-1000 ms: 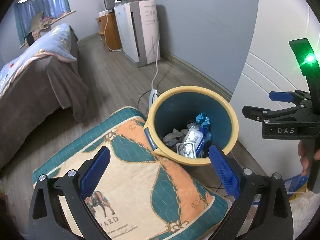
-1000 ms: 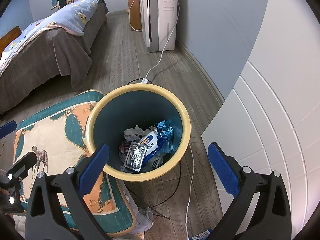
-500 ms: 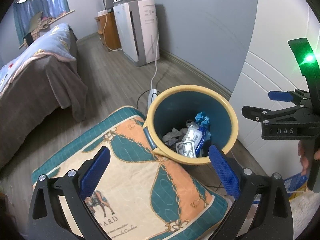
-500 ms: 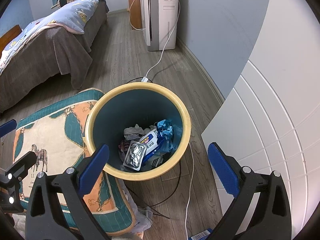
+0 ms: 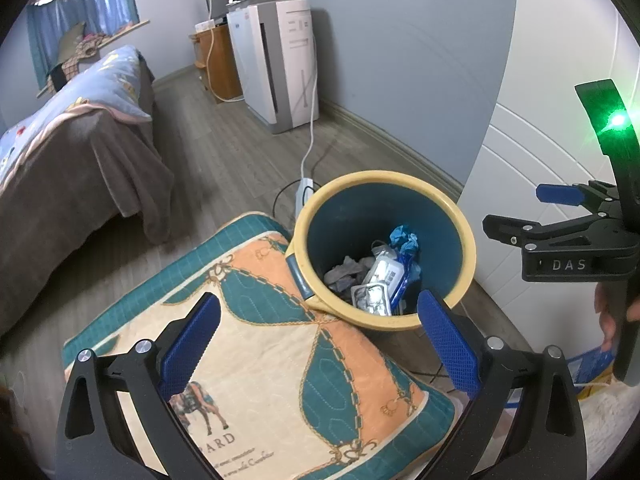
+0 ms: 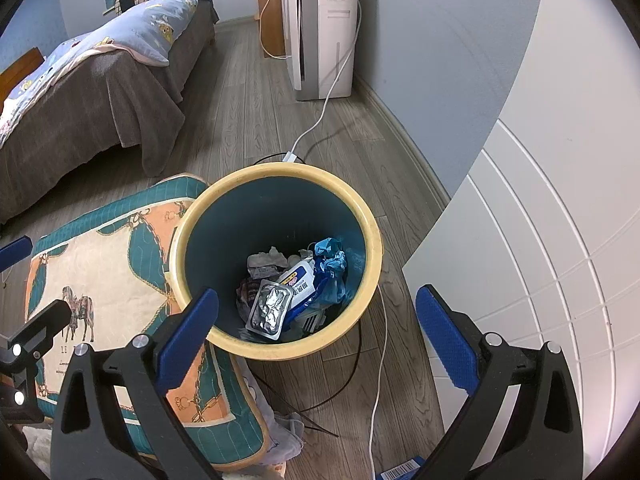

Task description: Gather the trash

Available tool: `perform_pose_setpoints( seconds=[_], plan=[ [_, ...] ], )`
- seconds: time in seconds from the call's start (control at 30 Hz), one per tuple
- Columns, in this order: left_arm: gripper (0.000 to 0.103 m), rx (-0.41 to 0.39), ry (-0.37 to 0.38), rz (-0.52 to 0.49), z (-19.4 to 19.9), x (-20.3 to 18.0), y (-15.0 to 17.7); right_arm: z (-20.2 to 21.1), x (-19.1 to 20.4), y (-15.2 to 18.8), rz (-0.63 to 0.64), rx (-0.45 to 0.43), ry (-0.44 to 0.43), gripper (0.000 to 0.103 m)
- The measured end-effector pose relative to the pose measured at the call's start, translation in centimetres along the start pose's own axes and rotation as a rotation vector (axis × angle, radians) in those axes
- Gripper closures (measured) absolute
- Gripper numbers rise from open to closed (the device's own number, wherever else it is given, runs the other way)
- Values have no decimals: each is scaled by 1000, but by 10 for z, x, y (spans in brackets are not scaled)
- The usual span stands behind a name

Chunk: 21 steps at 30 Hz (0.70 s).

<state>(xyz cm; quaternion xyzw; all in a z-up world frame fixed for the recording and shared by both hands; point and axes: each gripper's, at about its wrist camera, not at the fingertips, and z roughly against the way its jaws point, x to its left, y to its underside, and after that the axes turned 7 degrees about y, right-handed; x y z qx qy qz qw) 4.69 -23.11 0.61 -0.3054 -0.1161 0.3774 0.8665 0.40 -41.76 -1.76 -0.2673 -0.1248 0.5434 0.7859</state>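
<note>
A round bin (image 5: 460,216) (image 6: 374,236), yellow outside and blue inside, stands on the wooden floor. Inside lie trash items: a silver blister pack (image 6: 270,310) (image 5: 372,298), a white wipes packet (image 6: 298,282), crumpled blue wrapping (image 6: 330,258) and grey tissue (image 5: 346,270). My left gripper (image 5: 320,330) is open and empty, hovering over the patterned cushion just left of the bin. Above the bin's near rim my right gripper (image 6: 318,322) hangs open with nothing between its fingers. The right gripper also shows side-on at the right edge of the left wrist view (image 5: 560,216).
A teal and orange cushion (image 5: 260,352) (image 6: 104,264) lies against the bin's left side. White and black cables (image 6: 378,344) trail on the floor beside it. A bed (image 6: 88,92) stands at left, a white appliance (image 6: 320,28) by the far wall, a white panelled door (image 6: 540,240) at right.
Both grippers stay open and almost still; the views shift only slightly. The trash in the bin has not moved.
</note>
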Motion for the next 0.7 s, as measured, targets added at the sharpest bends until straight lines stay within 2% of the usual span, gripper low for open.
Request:
perform_pose_setpoints(
  seconds=[0.47, 0.63, 0.7],
  plan=[
    [5, 17, 10, -28, -2, -3, 1, -1, 0, 1, 1, 7, 8, 6],
    [5, 25, -14, 34, 14, 7, 4, -8, -1, 3, -34, 44, 42, 6],
    [5, -3, -71, 84, 34, 16, 6, -17, 2, 4, -52, 78, 68, 6]
  ],
)
